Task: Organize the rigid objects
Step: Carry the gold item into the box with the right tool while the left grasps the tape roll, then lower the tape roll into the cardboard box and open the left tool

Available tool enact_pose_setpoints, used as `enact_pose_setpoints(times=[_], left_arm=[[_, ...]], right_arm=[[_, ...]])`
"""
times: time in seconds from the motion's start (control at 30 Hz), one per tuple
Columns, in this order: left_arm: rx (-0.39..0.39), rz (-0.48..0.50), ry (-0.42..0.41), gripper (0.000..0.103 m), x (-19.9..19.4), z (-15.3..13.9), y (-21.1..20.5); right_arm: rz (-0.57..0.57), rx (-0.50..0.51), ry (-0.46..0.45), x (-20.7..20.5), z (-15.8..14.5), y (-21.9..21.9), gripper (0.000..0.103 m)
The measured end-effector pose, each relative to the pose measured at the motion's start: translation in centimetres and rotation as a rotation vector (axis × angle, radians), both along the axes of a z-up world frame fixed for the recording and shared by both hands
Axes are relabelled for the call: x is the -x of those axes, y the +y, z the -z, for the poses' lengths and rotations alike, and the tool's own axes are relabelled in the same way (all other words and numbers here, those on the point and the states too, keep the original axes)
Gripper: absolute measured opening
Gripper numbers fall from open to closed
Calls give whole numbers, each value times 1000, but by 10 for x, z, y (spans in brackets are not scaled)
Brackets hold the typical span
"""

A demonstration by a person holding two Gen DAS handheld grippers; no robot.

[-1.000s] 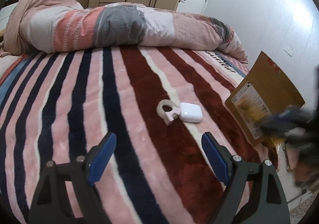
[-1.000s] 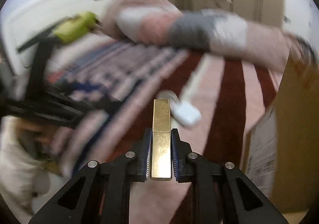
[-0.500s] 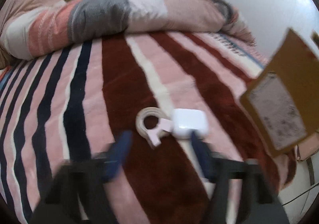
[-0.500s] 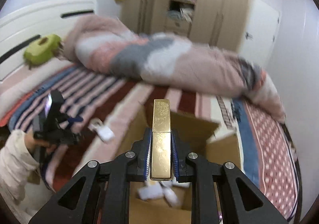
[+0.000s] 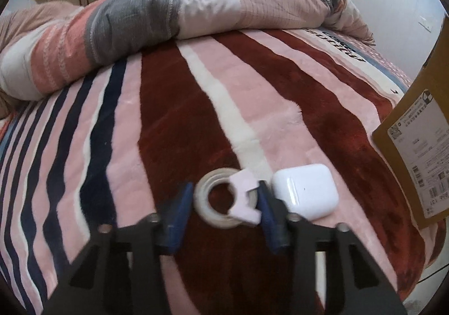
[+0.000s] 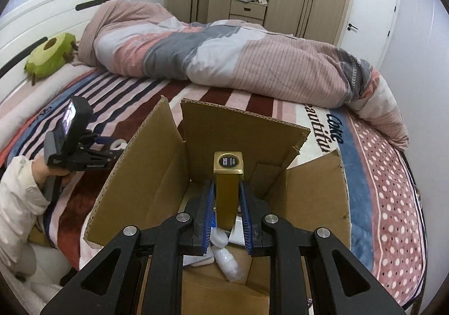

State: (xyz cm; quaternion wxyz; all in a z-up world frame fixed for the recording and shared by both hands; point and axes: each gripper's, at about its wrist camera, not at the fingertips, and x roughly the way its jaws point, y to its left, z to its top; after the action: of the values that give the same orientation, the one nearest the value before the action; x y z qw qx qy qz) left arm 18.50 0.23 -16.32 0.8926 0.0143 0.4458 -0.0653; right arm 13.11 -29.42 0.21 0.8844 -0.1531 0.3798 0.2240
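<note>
A roll of clear tape with a pink tab lies on the striped blanket, and a white earbud case touches its right side. My left gripper straddles the tape roll with its blue fingers close on either side; contact is unclear. My right gripper hangs over the open cardboard box. A gold rectangular bar stands tilted between its blue pads, which have parted slightly from it. White items lie in the box bottom.
A rolled striped duvet lies across the far side of the bed. The box wall with a shipping label stands to the right of the earbud case. A green plush sits by the headboard. Wardrobes line the far wall.
My left gripper moved forward and narrowed around the tape roll. My right gripper swung from over the blanket to over the box, and its pads loosened on the gold bar, which now tips downward.
</note>
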Motion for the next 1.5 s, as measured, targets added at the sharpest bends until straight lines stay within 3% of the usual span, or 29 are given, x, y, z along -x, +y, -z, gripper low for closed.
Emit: enact_pose_setpoints(times=[0.17, 0.37, 0.53, 0.57, 0.67, 0.73, 0.83, 1.07, 1.23, 1.37, 1.43, 1.5], left_arm=[[7, -5, -33, 39, 8, -12, 3], [30, 21, -136, 39, 40, -76, -5], [79, 171, -245, 39, 72, -156, -54], [93, 216, -262, 39, 76, -174, -69], [131, 351, -244, 39, 76, -203, -110], [137, 421, -199, 39, 68, -210, -137], [80, 482, -144, 39, 52, -206, -177], [33, 479, -25, 39, 26, -174, -215], [46, 467, -58, 67, 30, -176, -212], [74, 428, -121, 72, 42, -192, -187], [79, 394, -159, 83, 52, -200, -171], [76, 352, -196, 85, 65, -207, -149]], right_arm=[[8, 1, -17, 2, -4, -2, 14], [-2, -22, -29, 6, -8, -4, 14], [-11, -45, -9, 7, -5, -13, 16], [-17, -51, -2, 7, -3, -16, 22], [-29, -63, 9, 8, 0, -22, 28], [-35, -67, 13, 8, 3, -25, 28], [-45, -71, 21, 9, 6, -33, 29], [-53, -88, 20, 11, 8, -45, 33], [-57, -94, 20, 12, 8, -47, 35], [-59, -97, 15, 13, 6, -43, 36], [-74, -109, -2, 19, 1, -39, 36], [-91, -115, -15, 25, -6, -31, 40]])
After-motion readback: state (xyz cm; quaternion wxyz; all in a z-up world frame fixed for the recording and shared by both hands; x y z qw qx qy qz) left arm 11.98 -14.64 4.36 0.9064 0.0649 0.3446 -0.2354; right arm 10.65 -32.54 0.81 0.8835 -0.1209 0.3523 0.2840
